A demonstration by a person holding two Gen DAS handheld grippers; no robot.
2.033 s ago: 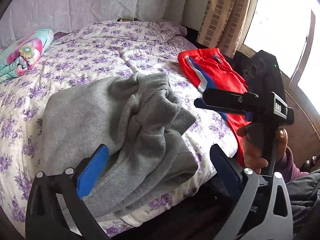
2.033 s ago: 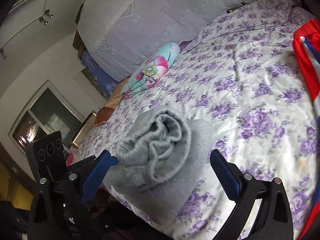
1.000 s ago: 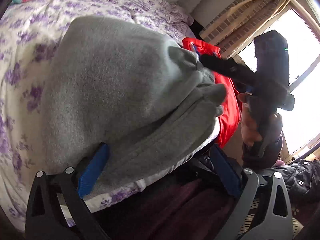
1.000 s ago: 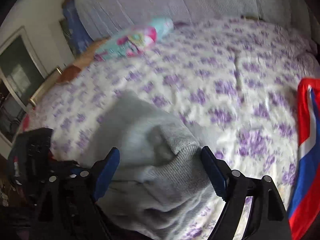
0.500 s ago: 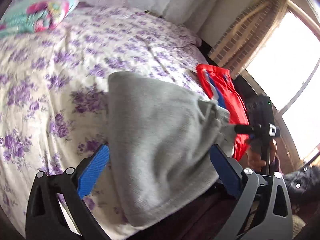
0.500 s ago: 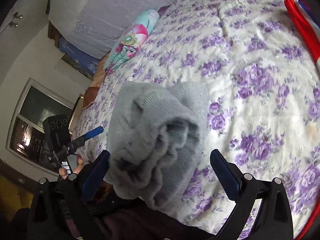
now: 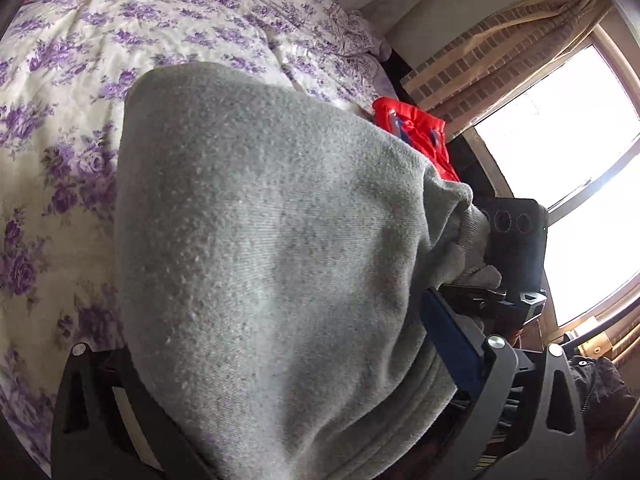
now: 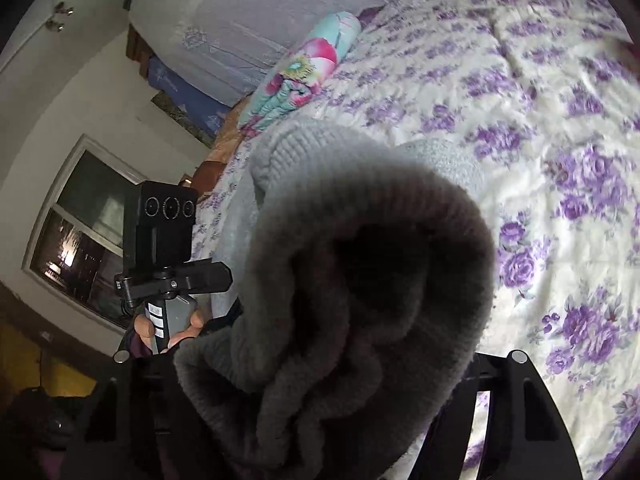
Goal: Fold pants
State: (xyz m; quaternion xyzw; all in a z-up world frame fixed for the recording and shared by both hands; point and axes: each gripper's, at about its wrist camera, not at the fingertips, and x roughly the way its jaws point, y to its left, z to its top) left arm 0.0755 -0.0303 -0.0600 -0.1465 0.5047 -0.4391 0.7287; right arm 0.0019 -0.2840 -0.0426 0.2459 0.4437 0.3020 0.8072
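The folded grey pants (image 7: 260,248) fill the left wrist view, close to the camera, between my left gripper's fingers; the right finger (image 7: 452,340) shows its blue pad, the left one is hidden under the cloth. In the right wrist view the ribbed end of the pants (image 8: 360,280) bulges right in front of the lens and covers my right gripper's fingers. Both grippers sit at opposite ends of the bundle, over the near edge of the bed. I cannot see whether either pair of jaws is pressed on the cloth.
The bed (image 7: 60,80) has a white cover with purple flowers. A red garment (image 7: 416,136) lies at its right edge by the window. A folded floral blanket (image 8: 304,72) lies near the headboard. The other gripper's handle shows in each view (image 8: 164,240).
Both grippers have moved in closer onto the pants; the bundle now fills each view and hides the finger pads that were visible half a second ago.
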